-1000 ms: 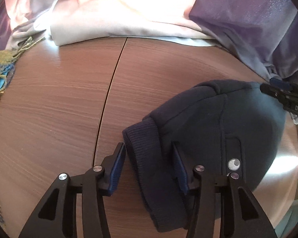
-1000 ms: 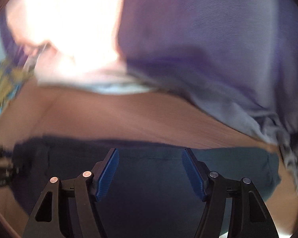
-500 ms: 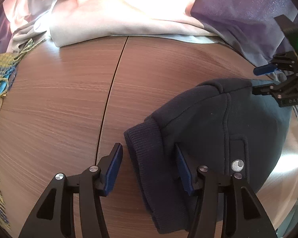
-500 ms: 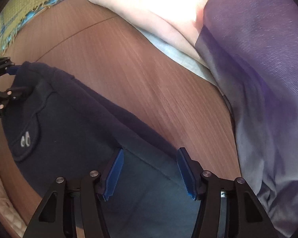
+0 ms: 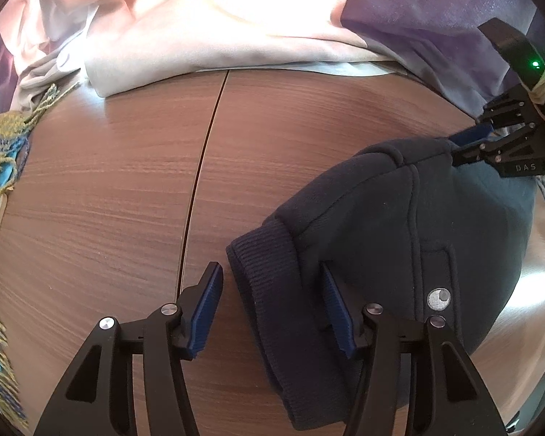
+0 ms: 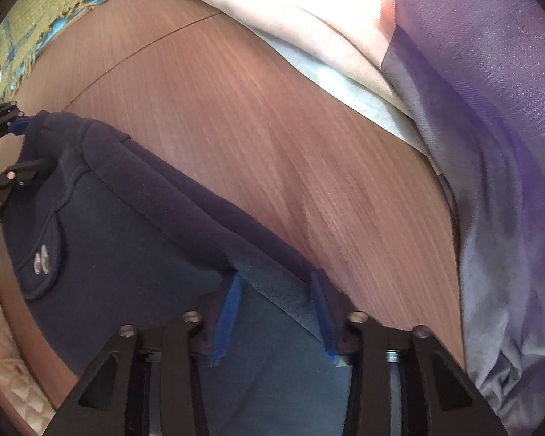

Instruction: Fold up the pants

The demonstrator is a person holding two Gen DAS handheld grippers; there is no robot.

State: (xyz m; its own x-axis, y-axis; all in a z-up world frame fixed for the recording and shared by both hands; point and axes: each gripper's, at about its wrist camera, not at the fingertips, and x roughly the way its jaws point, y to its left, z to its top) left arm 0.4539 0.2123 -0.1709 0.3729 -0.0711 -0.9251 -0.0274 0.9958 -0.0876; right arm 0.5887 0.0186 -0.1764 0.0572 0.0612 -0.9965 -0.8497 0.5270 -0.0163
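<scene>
Dark navy pants (image 5: 399, 225) lie folded on the wooden table (image 5: 109, 200), ribbed cuff toward the left wrist camera. My left gripper (image 5: 272, 301) points down at that cuff and is open. Its right pad rests on the fabric and its left pad stands clear over bare wood. My right gripper (image 6: 276, 290) points straight down at the far edge of the pants (image 6: 127, 225). Its jaws are closing, with a raised fold of navy fabric pinched between the blue pads. In the left wrist view the right gripper (image 5: 465, 145) bites the pants' top right edge.
A cream and pink cloth pile (image 5: 218, 36) and purple fabric (image 5: 436, 29) crowd the table's far side. A yellow and blue fringed scarf (image 5: 0, 152) lies at the left edge. A seam (image 5: 203, 167) runs across the wood. A white quilted surface (image 6: 3, 363) shows below the table.
The right gripper rolled, came down onto the pants' far edge, and its jaws narrowed onto a fold. The left gripper stayed at the cuff, jaws slightly wider.
</scene>
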